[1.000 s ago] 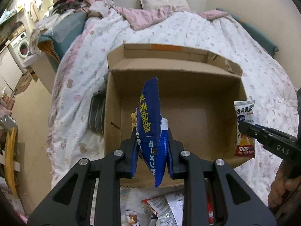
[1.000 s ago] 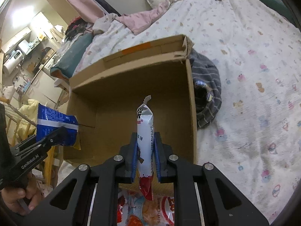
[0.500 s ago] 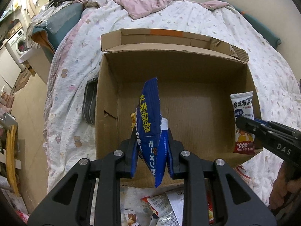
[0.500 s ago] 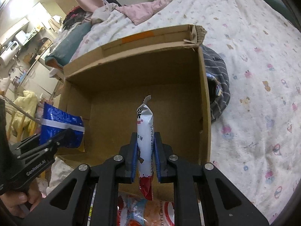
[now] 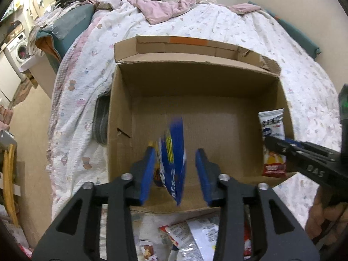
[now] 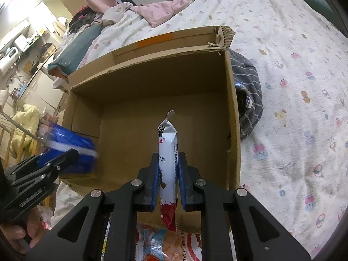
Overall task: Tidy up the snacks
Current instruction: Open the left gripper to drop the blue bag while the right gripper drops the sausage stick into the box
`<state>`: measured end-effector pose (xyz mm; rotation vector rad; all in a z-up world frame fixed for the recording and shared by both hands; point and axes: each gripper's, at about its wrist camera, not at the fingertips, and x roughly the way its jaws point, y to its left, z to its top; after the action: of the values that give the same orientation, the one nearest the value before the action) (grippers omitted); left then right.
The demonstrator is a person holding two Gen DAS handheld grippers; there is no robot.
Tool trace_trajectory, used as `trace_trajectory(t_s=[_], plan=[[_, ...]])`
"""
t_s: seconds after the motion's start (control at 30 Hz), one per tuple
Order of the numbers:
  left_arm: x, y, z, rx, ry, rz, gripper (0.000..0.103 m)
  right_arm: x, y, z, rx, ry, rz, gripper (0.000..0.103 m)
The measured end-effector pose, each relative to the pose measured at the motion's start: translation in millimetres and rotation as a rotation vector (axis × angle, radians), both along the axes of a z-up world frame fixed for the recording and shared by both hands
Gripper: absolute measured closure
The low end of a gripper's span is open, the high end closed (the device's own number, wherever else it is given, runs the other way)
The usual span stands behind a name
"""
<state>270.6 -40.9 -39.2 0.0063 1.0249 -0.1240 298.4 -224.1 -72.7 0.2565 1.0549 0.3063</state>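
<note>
An open cardboard box lies on the bed. My left gripper is open over its near left part. A blue snack packet is blurred between the spread fingers, loose of the pads; it also shows in the right wrist view. My right gripper is shut on a white and red snack packet, held upright over the box's near right side; the left wrist view shows it too.
More snack packets lie just before the box's near wall. A striped grey cloth lies against the box's right side. The patterned bedsheet spreads around. A floor drop lies at the left.
My left gripper has opened and the blue packet has come free between the fingers. Both grippers have moved forward over the box. The right gripper still holds its packet.
</note>
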Motion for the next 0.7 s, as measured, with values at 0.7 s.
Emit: trace_trajectory(t_s=[0.7], plan=[[-4.5,-1.6,10.3,0.010,-0.050,-0.002,0.027,1.4,1.2,4.1,0.065,-0.010,0.021,0.045]])
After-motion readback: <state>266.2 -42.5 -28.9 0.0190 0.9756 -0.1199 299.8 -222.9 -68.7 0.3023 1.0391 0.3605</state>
